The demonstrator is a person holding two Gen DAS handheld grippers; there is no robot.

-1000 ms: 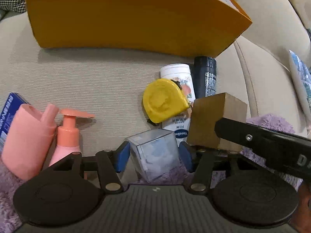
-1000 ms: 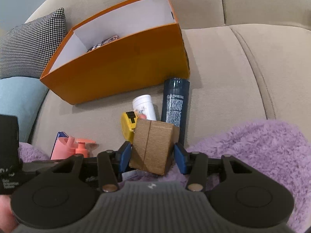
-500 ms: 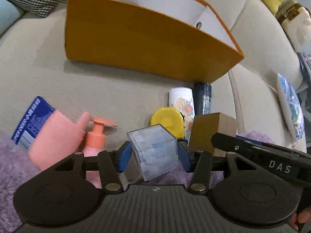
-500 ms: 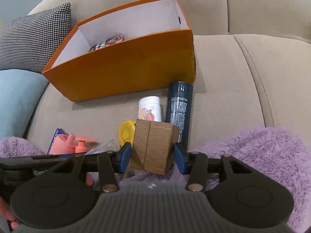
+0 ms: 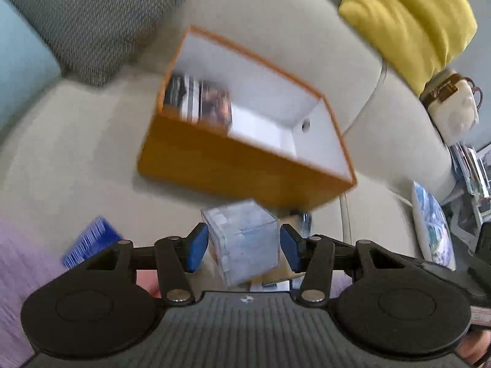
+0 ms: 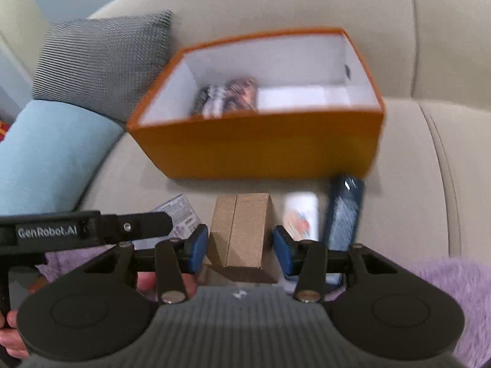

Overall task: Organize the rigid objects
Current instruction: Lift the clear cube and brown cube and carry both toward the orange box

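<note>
My left gripper is shut on a clear plastic cube and holds it in the air in front of the orange box. My right gripper is shut on a brown cardboard box, also lifted, in front of the orange box. The orange box is open on top with white walls and holds a dark patterned packet at its left end. The left gripper's body shows at the left of the right wrist view, with the clear cube just beyond it.
On the beige sofa seat lie a white bottle, a dark blue can and a blue packet. A purple fluffy mat covers the near seat. A houndstooth cushion, a light blue cushion and a yellow cushion lean on the sofa back.
Both grippers have risen with their loads and moved toward the orange box, whose inside now shows. The objects on the seat have dropped below and partly out of view.
</note>
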